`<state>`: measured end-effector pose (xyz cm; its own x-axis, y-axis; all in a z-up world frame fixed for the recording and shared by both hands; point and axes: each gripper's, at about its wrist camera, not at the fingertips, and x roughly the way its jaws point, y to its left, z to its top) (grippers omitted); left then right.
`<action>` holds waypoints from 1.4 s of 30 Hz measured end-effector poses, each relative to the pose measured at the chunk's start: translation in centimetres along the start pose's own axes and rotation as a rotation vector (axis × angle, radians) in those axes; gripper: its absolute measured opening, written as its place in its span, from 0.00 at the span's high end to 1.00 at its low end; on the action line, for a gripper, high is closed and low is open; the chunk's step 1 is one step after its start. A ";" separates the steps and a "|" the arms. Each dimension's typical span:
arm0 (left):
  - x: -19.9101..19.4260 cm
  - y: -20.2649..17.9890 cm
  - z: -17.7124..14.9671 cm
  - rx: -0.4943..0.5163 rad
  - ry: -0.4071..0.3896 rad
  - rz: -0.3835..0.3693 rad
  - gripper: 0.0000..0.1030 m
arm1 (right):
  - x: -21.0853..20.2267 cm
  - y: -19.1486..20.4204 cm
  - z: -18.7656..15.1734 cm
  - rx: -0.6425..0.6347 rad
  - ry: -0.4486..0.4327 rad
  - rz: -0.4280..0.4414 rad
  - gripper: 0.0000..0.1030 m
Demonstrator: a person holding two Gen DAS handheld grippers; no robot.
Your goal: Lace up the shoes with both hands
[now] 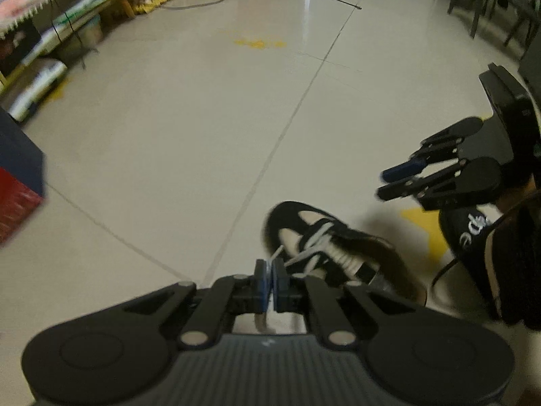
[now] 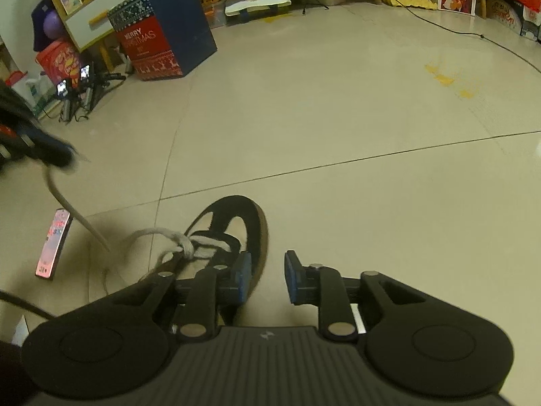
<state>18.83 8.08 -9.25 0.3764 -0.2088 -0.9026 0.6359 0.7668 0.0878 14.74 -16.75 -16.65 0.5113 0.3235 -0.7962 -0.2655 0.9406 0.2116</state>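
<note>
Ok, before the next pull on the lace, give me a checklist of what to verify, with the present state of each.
1. Left gripper shut on the lace: ok, pads pinch the white strand.
2. Right gripper free: ok, jaws apart, nothing between them.
3. Lace runs clear to the shoe: ok, no snag visible.
4. Crossing at the eyelets snug: not ok, a loose loop shows.
5. Second lace end located: cannot tell.
6. Phone clear of the lace path: cannot tell, it lies close.
</note>
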 end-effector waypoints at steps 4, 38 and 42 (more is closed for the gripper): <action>-5.9 0.8 0.7 0.068 0.012 0.080 0.97 | -3.0 -0.3 0.8 0.009 0.001 -0.013 0.72; -21.7 -0.4 0.1 0.333 0.105 0.375 0.97 | -8.4 5.9 2.5 -0.298 0.056 -0.001 0.57; -20.0 -0.5 0.6 0.326 0.088 0.344 0.97 | -7.6 5.8 3.1 -0.306 0.063 0.007 0.57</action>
<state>11.32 11.50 9.03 0.5522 0.0865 -0.8292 0.6680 0.5492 0.5022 11.81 -13.48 -7.62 0.4593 0.3139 -0.8310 -0.5076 0.8605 0.0445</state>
